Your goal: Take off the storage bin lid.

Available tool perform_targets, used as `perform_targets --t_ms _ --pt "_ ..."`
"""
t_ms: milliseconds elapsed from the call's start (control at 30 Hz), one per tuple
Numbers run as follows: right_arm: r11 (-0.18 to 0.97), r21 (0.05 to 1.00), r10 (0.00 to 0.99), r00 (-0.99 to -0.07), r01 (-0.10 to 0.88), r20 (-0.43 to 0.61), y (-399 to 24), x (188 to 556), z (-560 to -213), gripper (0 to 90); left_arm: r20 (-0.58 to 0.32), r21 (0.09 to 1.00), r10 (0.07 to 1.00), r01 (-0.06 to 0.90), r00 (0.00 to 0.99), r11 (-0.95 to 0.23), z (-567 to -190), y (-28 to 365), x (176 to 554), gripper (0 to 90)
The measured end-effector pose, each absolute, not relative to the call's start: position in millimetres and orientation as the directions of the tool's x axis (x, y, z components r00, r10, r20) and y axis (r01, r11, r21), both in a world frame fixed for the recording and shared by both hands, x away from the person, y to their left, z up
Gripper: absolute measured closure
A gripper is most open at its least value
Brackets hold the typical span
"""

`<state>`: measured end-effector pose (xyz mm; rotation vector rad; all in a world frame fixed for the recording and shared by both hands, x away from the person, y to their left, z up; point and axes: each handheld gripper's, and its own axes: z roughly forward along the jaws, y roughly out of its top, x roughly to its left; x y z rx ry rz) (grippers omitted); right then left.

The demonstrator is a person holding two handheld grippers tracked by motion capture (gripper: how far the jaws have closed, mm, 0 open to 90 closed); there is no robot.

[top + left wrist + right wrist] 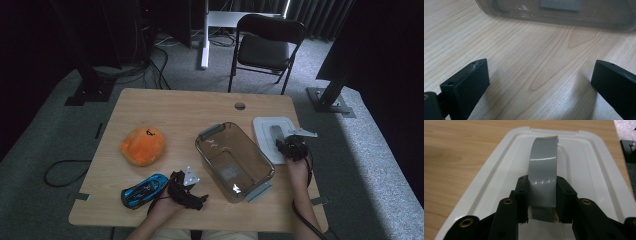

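Right tongs (541, 195) are clamping the grey tape handle (542, 172) that arches up from the white lid (584, 165), jaws pressed against both edges of the strip. The lid is lying flat on the table (170, 107) near its right edge, just beside the clear brown container (234, 160), which is sitting open and empty in the middle-right. In the high view the right tongs (291, 146) are sitting over the lid's near part, with the hand (298, 170) coming in from the bottom right.

Left tongs (539, 82) are standing wide open with nothing between the jaws, hovering low over bare wood, the container wall (559, 15) just ahead of them. In the high view the left tongs (186, 189) are resting near the front edge, between the blue toy car (144, 190) and the container. The orange plush ball (142, 146) is lying on the left half of the table, well apart from the lid. A black folding chair (267, 42) is standing on the carpet beyond the table.
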<state>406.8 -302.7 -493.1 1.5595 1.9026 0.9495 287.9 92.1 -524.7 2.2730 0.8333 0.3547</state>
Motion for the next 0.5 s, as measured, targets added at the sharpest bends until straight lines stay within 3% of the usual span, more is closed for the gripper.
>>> perform_targets --t_ms 467,500 --pt "0.093 0.759 0.971 -0.227 0.644 0.074 -302.6 405.6 -515.5 66.4 0.019 0.682 0.661 0.473 0.75 -0.557 -524.7 92.3 287.0 2.4" --pt "0.1 0.759 0.972 -0.226 0.644 0.063 -302.0 405.6 -514.2 54.3 0.019 0.682 0.661 0.473 0.75 -0.557 -524.7 92.3 287.0 2.4"
